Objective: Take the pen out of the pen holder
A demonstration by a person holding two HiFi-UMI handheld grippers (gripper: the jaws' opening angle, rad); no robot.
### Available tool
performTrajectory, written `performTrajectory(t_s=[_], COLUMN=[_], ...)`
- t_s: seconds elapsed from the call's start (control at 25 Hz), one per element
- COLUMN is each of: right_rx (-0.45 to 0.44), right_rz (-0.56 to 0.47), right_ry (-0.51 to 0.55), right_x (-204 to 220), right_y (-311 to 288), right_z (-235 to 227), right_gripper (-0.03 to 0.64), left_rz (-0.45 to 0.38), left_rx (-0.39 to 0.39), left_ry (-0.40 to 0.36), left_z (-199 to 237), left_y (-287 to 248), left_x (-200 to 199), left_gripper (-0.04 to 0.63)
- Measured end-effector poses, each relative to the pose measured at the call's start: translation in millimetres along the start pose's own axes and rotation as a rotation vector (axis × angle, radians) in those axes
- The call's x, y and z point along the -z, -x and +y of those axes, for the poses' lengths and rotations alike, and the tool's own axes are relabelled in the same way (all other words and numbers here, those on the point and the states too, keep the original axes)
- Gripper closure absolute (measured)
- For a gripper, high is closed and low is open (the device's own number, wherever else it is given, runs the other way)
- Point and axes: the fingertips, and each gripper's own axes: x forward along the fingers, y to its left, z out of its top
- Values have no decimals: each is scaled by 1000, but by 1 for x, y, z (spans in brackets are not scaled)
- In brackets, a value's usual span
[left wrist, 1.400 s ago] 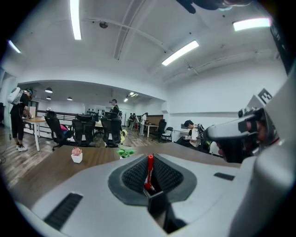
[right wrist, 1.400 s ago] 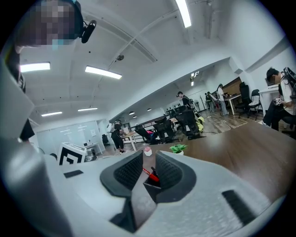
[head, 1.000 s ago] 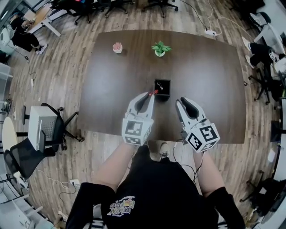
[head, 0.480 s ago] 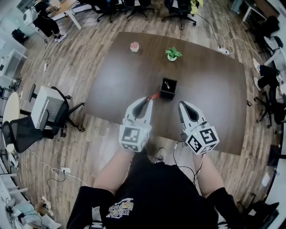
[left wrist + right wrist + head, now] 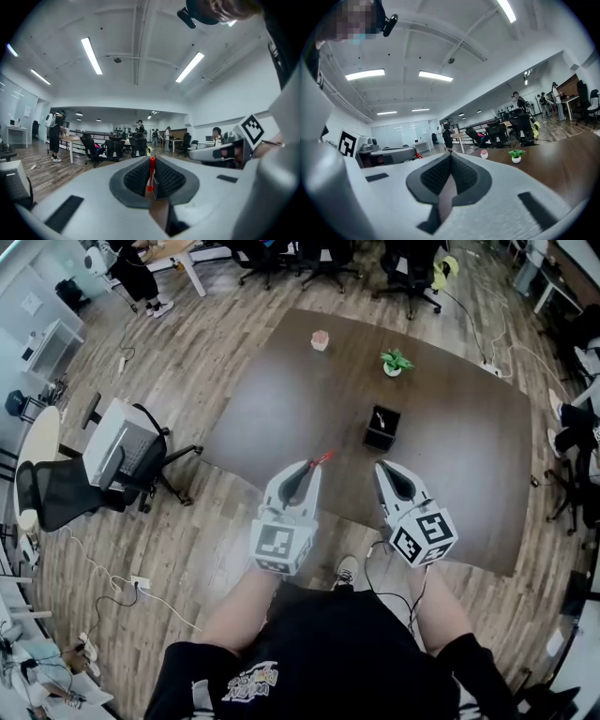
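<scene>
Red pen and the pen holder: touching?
Apart. Head view shows the red pen clamped in the left claw, with bare table between it and the black pen holder.

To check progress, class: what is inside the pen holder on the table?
One thin pale item leans inside the pen holder; it is too small to identify. Its dark walls hide the bottom. The red pen is outside, clamped in the left gripper.
</scene>
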Motion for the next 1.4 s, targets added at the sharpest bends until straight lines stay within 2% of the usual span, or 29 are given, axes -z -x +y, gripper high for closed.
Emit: performTrajectory(t_s=[0.16, 0.32, 0.52, 0.72, 0.88, 1.08, 1.24, 1.4], right_rx=[20, 73, 167, 295, 405, 498, 528, 522], right_rz=[-6, -9, -32, -59, -77, -86, -97, -98], right_ry=[0, 5, 6, 10, 0, 6, 22, 42], right_x=[5, 9, 16, 26, 32, 28, 21, 17], right_y=[-20, -45, -67, -64, -46, -13, 16, 49], right_z=[28, 64, 107, 134, 151, 163, 166, 174], right_gripper=[611, 612, 612, 611, 611, 611, 612, 612], left_rz=[8, 9, 25, 23, 27, 24, 15, 0], left_rx=[19, 75, 181, 311, 414, 503, 537, 533], left_ry=[-4, -10, 10, 8, 3, 14, 17, 20], left_z=[28, 64, 106, 123, 121, 99, 73, 46], left_y=[23, 45, 65, 79, 92, 102, 113, 131], left_x=[6, 9, 11, 14, 15, 10, 4, -3], left_gripper=[566, 566, 566, 566, 566, 566, 566, 566])
